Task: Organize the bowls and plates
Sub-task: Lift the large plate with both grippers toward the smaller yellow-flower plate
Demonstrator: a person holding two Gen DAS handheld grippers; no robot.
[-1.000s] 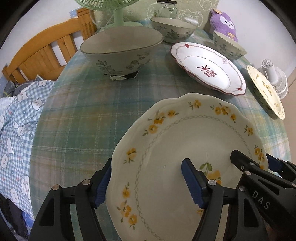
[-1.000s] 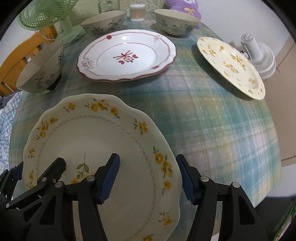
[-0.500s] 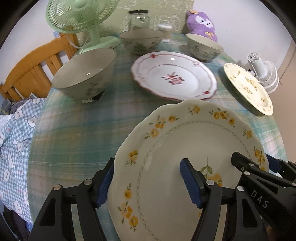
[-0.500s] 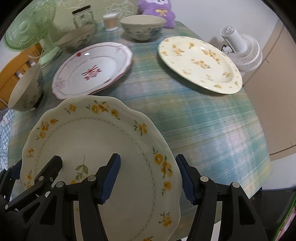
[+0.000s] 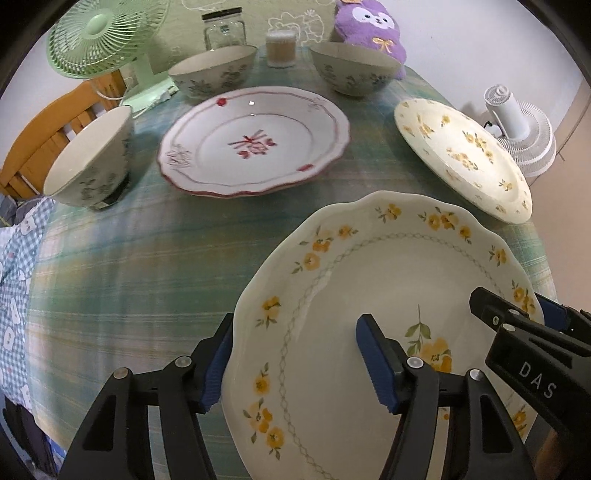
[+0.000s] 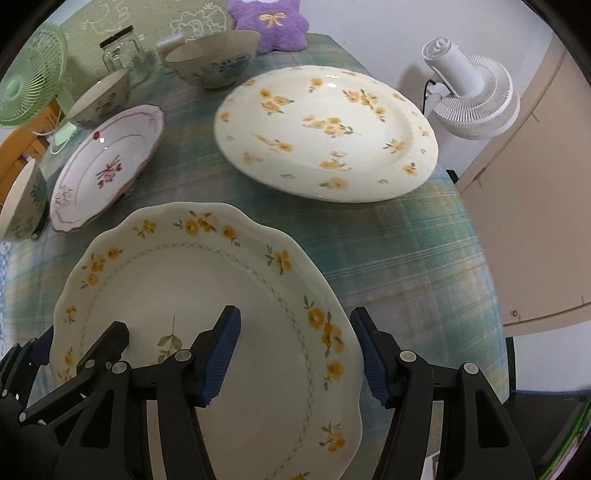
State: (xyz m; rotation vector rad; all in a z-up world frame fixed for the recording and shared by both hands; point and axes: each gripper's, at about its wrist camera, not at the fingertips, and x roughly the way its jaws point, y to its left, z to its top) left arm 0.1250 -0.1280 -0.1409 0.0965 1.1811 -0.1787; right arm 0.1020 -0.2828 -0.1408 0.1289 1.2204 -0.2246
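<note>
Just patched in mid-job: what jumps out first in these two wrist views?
The scalloped yellow-flower plate fills the foreground, its opposite rims caught between the jaws of the left gripper and the right gripper, above the plaid tablecloth. Beyond it lie a red-trimmed plate at centre and a round yellow-flower plate near the table's right edge, with three bowls behind.

Plaid-clothed table (image 5: 122, 258) – bowls (image 5: 92, 158), plates (image 5: 255, 140), fan (image 5: 103, 37)

Glossy glazed ceramic scalloped plate (image 5: 388, 295); matt woven plaid tablecloth (image 5: 140, 258); clear glass jar (image 5: 224, 31); fuzzy purple plush toy (image 5: 369, 29); varnished wooden chair (image 5: 48, 129).
</note>
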